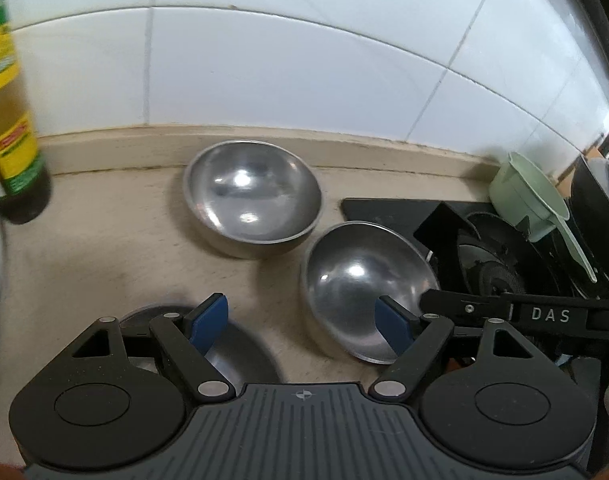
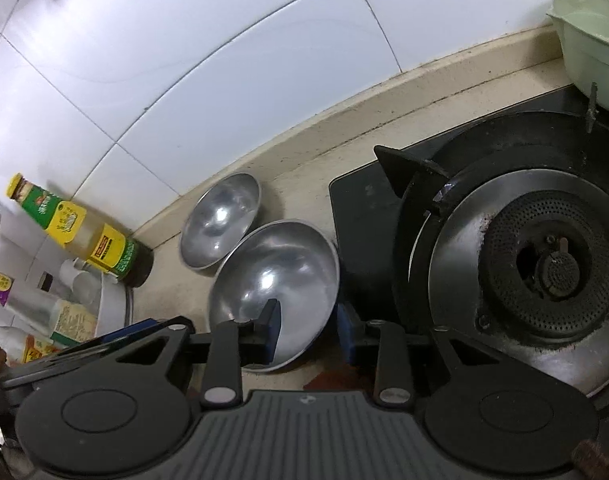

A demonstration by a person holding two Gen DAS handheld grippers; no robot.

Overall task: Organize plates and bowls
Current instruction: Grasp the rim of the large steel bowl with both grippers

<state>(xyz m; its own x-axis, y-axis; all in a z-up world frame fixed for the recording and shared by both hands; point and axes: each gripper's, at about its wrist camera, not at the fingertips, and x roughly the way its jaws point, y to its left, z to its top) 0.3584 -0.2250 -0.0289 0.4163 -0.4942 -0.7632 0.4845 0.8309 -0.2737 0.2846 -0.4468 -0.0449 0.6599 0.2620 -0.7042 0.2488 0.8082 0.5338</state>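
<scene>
The right gripper (image 2: 309,330) straddles the near rim of the near bowl (image 2: 276,276), one blue pad inside the bowl and the other outside its wall on the stove side. The jaws stand at a middling width and there is still a gap at the outer pad, so I judge this a rim pinch being lined up rather than a closed hold; a thin steel lip offers little else to take. The bowl looks tipped, its stove-side edge seemingly raised against the stove (image 2: 504,264), though whether it rests on the stove's edge or is lifted by the pad I cannot tell.

The left gripper (image 1: 302,326) hovers with its jaws wide and nothing between them. Under its left finger, farther from the stove than the near bowl (image 1: 364,280), lies a third steel dish (image 1: 240,356), mostly hidden by the gripper; whether plate or bowl is unclear. The wide stance probably keeps that hand ready to steady or receive a piece.

Beyond, away from the stove's front corner and toward the tiled wall (image 1: 264,60), sits the far bowl (image 1: 254,204), upright on the counter (image 1: 104,240) and very close to the near bowl, rims seeming to touch in the right wrist view. Being alike in shape, the two could nest, which seems the likely aim.

On the stove's far side rests a pale green scoop (image 1: 524,196); well off on the opposite side from the stove stands a yellow-labelled bottle (image 1: 12,140)
</scene>
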